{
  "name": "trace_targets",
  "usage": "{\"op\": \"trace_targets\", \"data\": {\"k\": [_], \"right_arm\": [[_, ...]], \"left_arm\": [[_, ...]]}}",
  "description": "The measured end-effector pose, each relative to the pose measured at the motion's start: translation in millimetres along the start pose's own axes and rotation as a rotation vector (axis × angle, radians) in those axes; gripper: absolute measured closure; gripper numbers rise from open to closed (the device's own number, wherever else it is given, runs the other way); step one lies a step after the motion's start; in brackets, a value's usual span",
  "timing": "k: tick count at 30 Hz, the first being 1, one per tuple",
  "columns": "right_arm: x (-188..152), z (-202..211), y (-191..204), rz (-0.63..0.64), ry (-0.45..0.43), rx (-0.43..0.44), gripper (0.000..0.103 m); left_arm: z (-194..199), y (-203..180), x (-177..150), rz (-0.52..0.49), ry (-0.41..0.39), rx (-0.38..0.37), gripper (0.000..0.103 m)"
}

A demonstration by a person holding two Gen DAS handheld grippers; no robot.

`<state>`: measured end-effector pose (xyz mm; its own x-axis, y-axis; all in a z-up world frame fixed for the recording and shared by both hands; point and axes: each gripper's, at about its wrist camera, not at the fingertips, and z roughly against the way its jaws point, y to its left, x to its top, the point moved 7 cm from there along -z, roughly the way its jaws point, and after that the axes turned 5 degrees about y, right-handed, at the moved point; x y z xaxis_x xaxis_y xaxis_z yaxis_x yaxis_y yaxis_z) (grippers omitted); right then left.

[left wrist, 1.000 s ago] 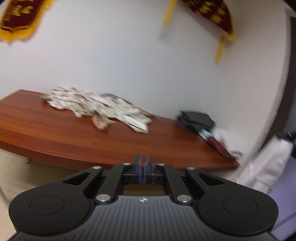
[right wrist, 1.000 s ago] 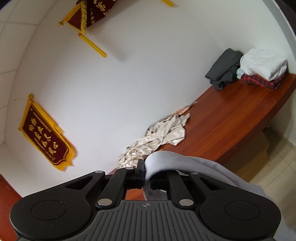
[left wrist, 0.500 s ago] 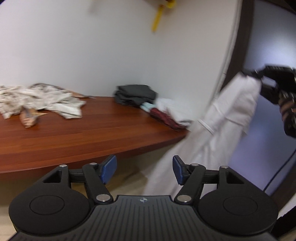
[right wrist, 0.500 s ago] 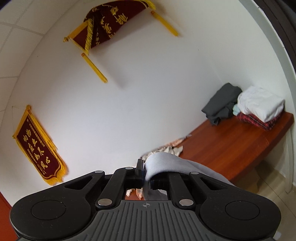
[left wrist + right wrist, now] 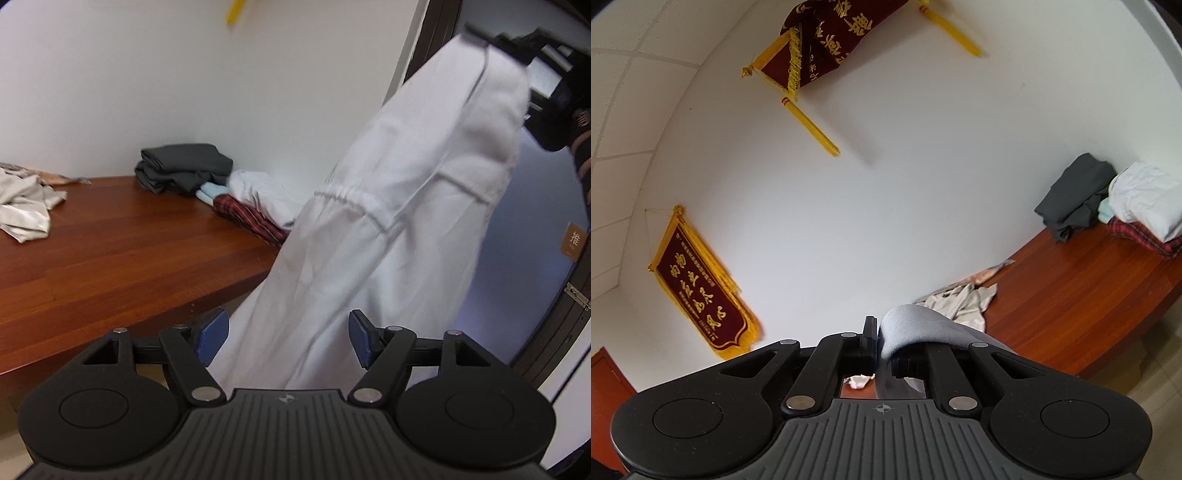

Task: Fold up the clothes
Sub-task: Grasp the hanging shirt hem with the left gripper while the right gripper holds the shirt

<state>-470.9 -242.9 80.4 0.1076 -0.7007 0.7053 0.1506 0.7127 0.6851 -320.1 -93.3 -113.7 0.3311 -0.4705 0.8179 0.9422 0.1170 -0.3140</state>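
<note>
Your right tool [image 5: 882, 343] is clamped on the garment's [image 5: 388, 229] top edge; it hangs long-axis down off the bench's [image 5: 110, 258] right end. Pale, white-grey, w/ gathered seam across. Left tool [image 5: 288, 336] just opened wide, cloth btwn pads, not pinched.

The hanging white garment [image 5: 388, 229] blocks the way ahead; the wooden table [image 5: 110, 251] beside it lies mostly bare.
</note>
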Motion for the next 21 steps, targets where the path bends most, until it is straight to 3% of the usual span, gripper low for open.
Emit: {"op": "trace_targets", "data": {"k": [5,6,7,9,14,18,21], "right_arm": [[3.6,-4.8,-3.6,-0.002,0.010,0.025,0.094],[5.1,-5.5,-5.7,-0.002,0.009,0.026,0.094],[7.2,-5.8,-9.2,-0.007,0.005,0.023,0.094],[11.0,-6.4,-18.8,-0.017,-0.004,0.012,0.094],[22.6,-2.3,-54.8,-0.067,-0.069,-0.047,0.094],[31.5,-2.0,-94.2,-0.091,-0.121,-0.160,0.094],[41.2,-5.2,-124.4,-0.097,-0.152,-0.246,0.094]], "left_arm": [[-28.1,14.3,7.1,0.075,-0.004,0.014,0.027],[-30.3,18.5,9.7,0.092,-0.013,0.032,0.035],[-30.6,22.5,13.6,0.099,-0.033,0.055,0.065],[-28.6,28.7,24.0,0.093,-0.078,0.108,0.099],[-15.9,36.4,57.2,0.024,-0.141,0.188,0.100],[-12.8,29.3,84.2,-0.107,-0.056,0.183,0.100],[-13.7,12.2,101.9,-0.197,0.034,0.128,0.100]]}}
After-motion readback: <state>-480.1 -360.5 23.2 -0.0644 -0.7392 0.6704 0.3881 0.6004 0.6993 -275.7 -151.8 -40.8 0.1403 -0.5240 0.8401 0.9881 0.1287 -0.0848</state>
